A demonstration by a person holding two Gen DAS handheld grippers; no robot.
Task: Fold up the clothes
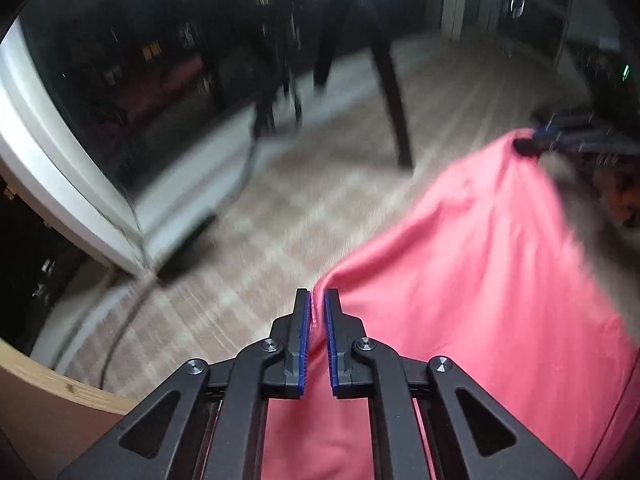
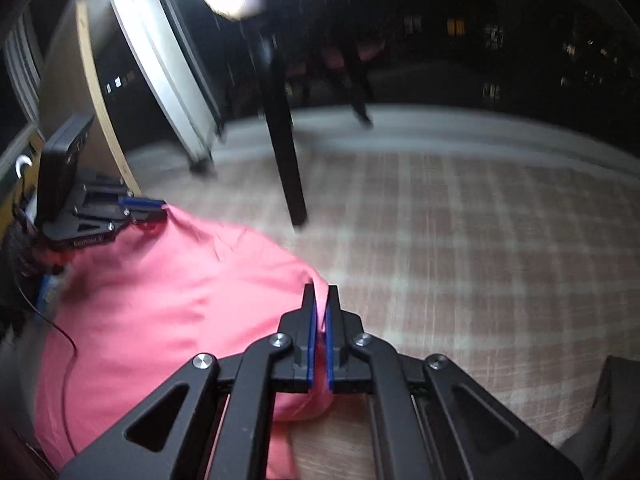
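Note:
A pink garment (image 1: 472,280) hangs in the air, stretched between both grippers above a checked floor. My left gripper (image 1: 318,300) is shut on one corner of the garment, which runs between its blue pads. The right gripper (image 1: 536,138) shows far right in the left wrist view, gripping the other corner. In the right wrist view, my right gripper (image 2: 321,300) is shut on the pink garment (image 2: 168,300), and the left gripper (image 2: 154,206) holds the far corner at left. Both views are motion-blurred.
A dark table leg (image 1: 396,92) stands on the checked floor (image 1: 280,220); it also shows in the right wrist view (image 2: 286,152). A white window frame (image 1: 60,160) with dark glass is at left. A wooden edge (image 1: 56,388) lies low left. A dark cloth (image 2: 608,412) lies low right.

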